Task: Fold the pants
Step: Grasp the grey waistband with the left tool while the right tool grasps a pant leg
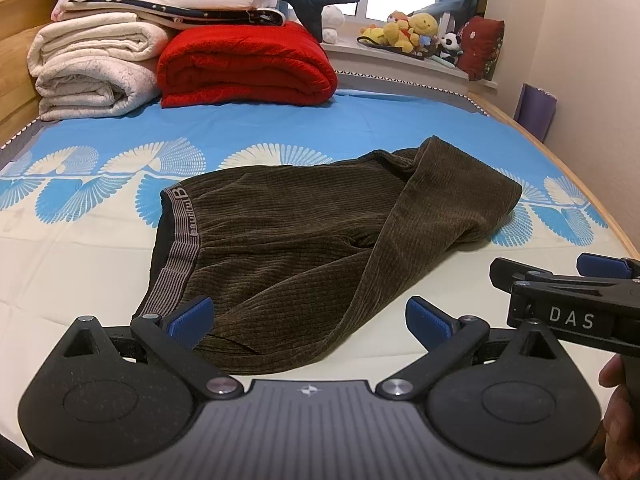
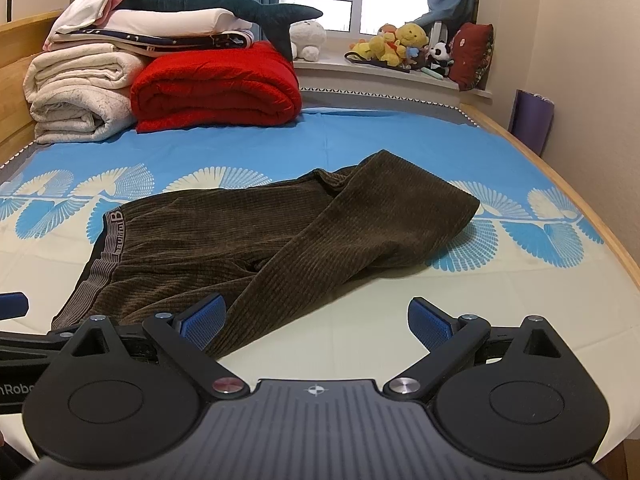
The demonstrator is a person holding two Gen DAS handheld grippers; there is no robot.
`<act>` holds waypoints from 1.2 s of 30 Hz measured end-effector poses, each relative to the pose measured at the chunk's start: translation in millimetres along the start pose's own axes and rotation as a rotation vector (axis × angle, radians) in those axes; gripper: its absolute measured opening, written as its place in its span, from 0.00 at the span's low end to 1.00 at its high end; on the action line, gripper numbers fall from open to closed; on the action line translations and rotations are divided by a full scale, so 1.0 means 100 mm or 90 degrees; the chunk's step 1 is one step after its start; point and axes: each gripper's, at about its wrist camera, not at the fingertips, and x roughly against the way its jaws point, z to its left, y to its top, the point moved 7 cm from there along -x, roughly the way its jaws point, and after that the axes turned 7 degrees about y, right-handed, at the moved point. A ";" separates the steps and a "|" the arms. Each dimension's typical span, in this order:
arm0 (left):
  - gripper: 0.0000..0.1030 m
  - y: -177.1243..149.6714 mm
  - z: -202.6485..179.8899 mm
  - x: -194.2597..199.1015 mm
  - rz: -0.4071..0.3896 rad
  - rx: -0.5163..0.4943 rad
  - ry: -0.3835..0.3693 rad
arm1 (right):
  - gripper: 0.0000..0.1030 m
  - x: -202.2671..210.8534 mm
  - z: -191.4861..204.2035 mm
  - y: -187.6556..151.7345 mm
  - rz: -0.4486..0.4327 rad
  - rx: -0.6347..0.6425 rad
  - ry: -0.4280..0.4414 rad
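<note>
- Nearest, the left gripper point(image 1: 308, 316) and the right gripper point(image 2: 316, 316) are held spread wide with nothing between the fingers; both hover over the near edge of the bed point(image 1: 60, 264).
- The pants point(image 1: 288, 252) lie on the bed just beyond; 1 leg is folded back diagonally over the body, the waistband point(image 1: 176, 248) at the left.
- The ribbed brown cloth is judged soft, limp and light, not slippery; a pinch at the near hem or waistband corner should hold.
- The near hem is hidden behind the fingers; the second leg cannot be made out under the fold.
- Far off, folded blankets point(image 2: 216, 84) are stacked.
</note>
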 end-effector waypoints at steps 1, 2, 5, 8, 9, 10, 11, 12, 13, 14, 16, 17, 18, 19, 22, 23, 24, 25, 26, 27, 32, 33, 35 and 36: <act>0.99 0.00 0.00 0.00 0.000 0.000 0.000 | 0.95 0.00 0.00 0.00 -0.007 -0.008 0.007; 0.99 0.00 0.00 0.00 0.000 0.000 0.000 | 0.95 0.00 0.00 0.00 -0.004 -0.007 0.006; 0.99 0.00 0.00 0.00 0.001 0.000 0.001 | 0.95 -0.01 -0.01 -0.01 -0.003 -0.006 0.003; 0.99 0.01 0.00 0.01 -0.001 0.001 0.003 | 0.95 -0.01 0.00 -0.01 -0.009 -0.014 0.009; 0.99 0.03 0.01 0.03 -0.005 0.001 0.004 | 0.94 -0.01 0.00 -0.01 -0.012 -0.019 0.010; 0.99 0.06 0.03 0.05 -0.010 0.003 0.004 | 0.92 0.00 -0.01 0.00 -0.018 -0.025 0.011; 0.97 0.10 0.07 0.07 -0.013 0.004 0.001 | 0.89 0.00 -0.03 0.01 -0.028 -0.033 0.013; 0.90 0.16 0.12 0.08 -0.013 0.003 -0.008 | 0.88 0.02 -0.05 0.02 -0.033 -0.037 0.008; 0.82 0.23 0.17 0.08 -0.012 0.001 -0.018 | 0.83 0.03 -0.09 0.04 -0.043 -0.044 0.006; 0.58 0.35 0.24 0.07 -0.008 -0.002 -0.034 | 0.74 0.05 -0.13 0.07 -0.051 -0.058 0.010; 0.38 0.58 0.41 0.03 -0.008 -0.001 -0.052 | 0.52 0.07 -0.22 0.14 -0.068 -0.081 0.021; 0.31 0.73 0.52 0.00 -0.014 -0.003 -0.056 | 0.41 0.07 -0.27 0.18 -0.076 -0.092 0.030; 0.29 0.86 0.62 -0.04 -0.021 -0.007 -0.056 | 0.36 0.07 -0.31 0.22 -0.082 -0.105 0.041; 0.29 1.02 0.74 -0.11 -0.030 -0.015 -0.053 | 0.31 0.06 -0.37 0.27 -0.085 -0.118 0.052; 0.29 1.34 1.12 -0.44 -0.019 -0.003 -0.052 | 0.30 -0.06 -0.48 0.45 -0.082 -0.125 0.074; 0.29 1.41 1.24 -0.57 -0.018 0.009 -0.054 | 0.31 -0.11 -0.51 0.53 -0.086 -0.124 0.083; 0.29 1.45 1.39 -0.72 -0.025 0.026 -0.049 | 0.31 -0.18 -0.54 0.61 -0.091 -0.121 0.091; 0.29 1.45 1.54 -0.85 -0.027 0.047 -0.043 | 0.31 -0.26 -0.56 0.67 -0.091 -0.120 0.095; 0.29 1.39 1.69 -1.01 -0.017 0.073 -0.038 | 0.31 -0.38 -0.58 0.76 -0.089 -0.117 0.096; 0.29 1.28 1.83 -1.19 0.014 0.101 -0.031 | 0.32 -0.49 -0.58 0.79 -0.085 -0.111 0.094; 0.30 0.79 2.10 -1.87 0.177 0.139 -0.040 | 0.32 -1.40 -0.48 0.82 0.014 -0.091 0.105; 0.35 0.77 2.12 -1.94 0.176 0.133 -0.038 | 0.32 -1.59 -0.45 0.81 0.039 -0.094 0.109; 0.48 0.71 2.18 -2.13 0.194 0.134 -0.043 | 0.33 -1.90 -0.38 0.79 0.064 -0.092 0.107; 0.55 0.66 2.20 -2.21 0.214 0.140 -0.049 | 0.34 -2.03 -0.35 0.79 0.074 -0.085 0.098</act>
